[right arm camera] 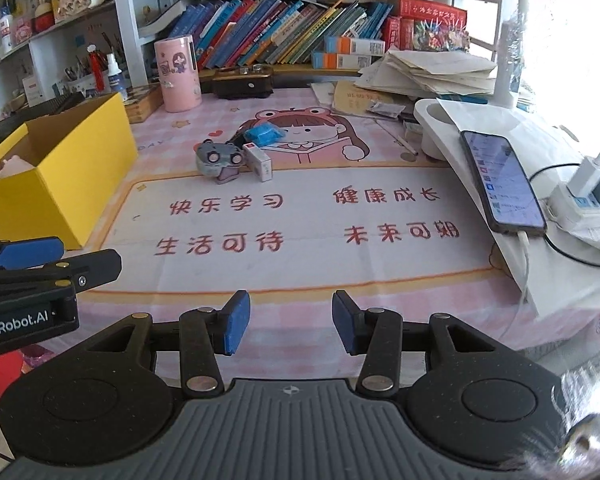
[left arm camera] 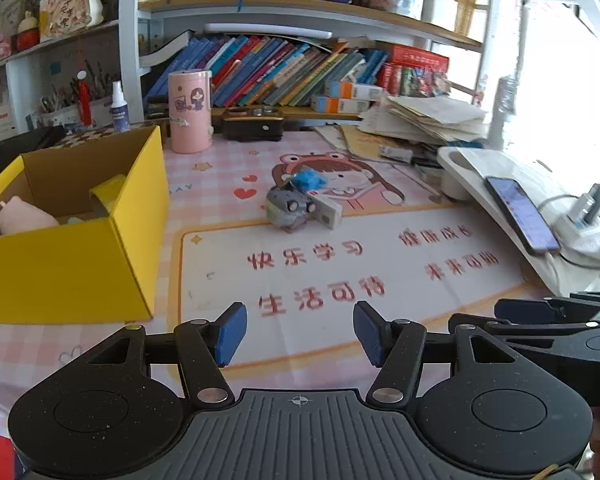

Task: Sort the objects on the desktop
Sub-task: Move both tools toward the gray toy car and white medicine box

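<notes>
desk mat point(right arm camera: 308, 264): 快乐学习 | 生活可待 | left tool point(right arm camera: 20, 322): "enRobot.AI"

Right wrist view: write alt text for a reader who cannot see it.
The open, empty right gripper hovers over a pink cartoon desk mat, facing a small grey toy, a white box and a blue packet clustered mid-mat. An open yellow box sits left, a lit phone right, the left gripper at the left edge.

One yellow box point(left arm camera: 72, 268), one phone point(left arm camera: 520, 212), two tongs point(left arm camera: 298, 334).
</notes>
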`<act>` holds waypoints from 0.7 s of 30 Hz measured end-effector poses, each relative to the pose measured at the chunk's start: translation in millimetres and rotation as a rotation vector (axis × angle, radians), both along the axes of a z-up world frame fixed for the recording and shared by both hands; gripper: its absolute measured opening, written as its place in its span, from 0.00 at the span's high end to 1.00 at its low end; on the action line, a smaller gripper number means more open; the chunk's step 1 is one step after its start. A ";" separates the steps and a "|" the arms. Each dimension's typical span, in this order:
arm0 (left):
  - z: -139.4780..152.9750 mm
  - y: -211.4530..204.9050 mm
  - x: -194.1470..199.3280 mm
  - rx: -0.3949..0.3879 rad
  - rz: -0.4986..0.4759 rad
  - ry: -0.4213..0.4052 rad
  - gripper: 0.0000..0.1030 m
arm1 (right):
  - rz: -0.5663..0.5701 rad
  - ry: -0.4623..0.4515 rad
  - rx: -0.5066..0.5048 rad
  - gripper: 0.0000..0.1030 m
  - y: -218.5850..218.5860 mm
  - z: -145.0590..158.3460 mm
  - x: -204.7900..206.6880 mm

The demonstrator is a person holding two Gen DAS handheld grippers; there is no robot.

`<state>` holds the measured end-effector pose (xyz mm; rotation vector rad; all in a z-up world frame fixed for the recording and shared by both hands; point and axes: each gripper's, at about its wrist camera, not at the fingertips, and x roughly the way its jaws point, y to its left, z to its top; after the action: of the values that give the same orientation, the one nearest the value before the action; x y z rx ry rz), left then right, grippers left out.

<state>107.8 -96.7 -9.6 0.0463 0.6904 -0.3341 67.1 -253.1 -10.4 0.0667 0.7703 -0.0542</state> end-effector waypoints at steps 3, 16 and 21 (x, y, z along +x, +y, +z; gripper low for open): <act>-0.9 -10.1 14.7 0.004 0.039 0.000 0.42 | 0.026 0.001 0.002 0.58 -11.9 -1.2 17.5; -8.9 -48.0 87.5 -0.005 0.189 0.021 0.42 | 0.177 0.003 0.023 0.58 -52.8 -11.4 90.2; -11.0 -56.1 113.4 0.017 0.219 0.024 0.42 | 0.245 -0.017 0.005 0.58 -57.9 -19.4 117.8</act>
<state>221.2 -152.8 -20.5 -0.0172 0.7145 -0.1190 184.9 -311.0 -29.8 -0.0224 0.7565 0.1808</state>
